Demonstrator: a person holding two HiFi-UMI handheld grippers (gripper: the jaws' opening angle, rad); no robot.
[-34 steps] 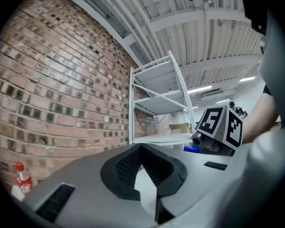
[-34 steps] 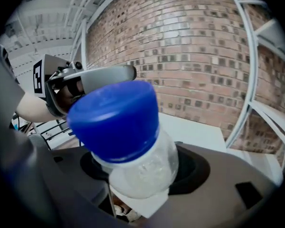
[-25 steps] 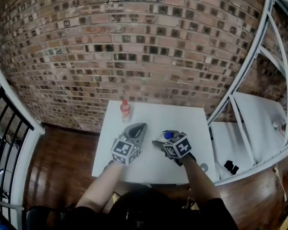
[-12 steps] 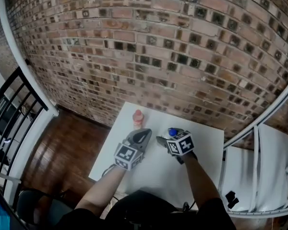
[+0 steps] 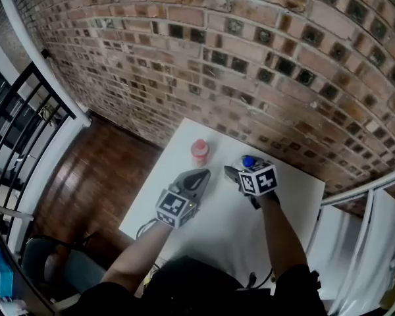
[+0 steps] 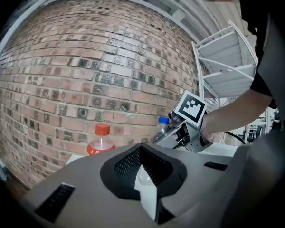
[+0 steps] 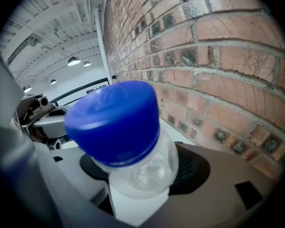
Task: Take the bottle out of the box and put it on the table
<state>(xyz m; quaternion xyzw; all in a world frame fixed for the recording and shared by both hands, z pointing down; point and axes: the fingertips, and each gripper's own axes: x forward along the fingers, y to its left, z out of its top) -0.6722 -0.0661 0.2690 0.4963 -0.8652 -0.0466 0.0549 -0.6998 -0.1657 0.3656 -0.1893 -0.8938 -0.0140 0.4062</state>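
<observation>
Blue-capped clear bottle [image 7: 133, 160] is clamped, slanted, in my right gripper [image 5: 236, 174] over the white table [image 5: 217, 226]. If I release it while it leans, it could topple toward the red-capped bottle [image 5: 199, 151] at far left. My left gripper [image 5: 199, 175] is closed and empty.

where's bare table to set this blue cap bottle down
Bare: the table strip between your right arm and its right edge, and the middle between that arm and the left arm. Crowded: far left, where the red-capped bottle stands just ahead of the left tongs, with the right tongs and their blue-capped bottle alongside.
</observation>
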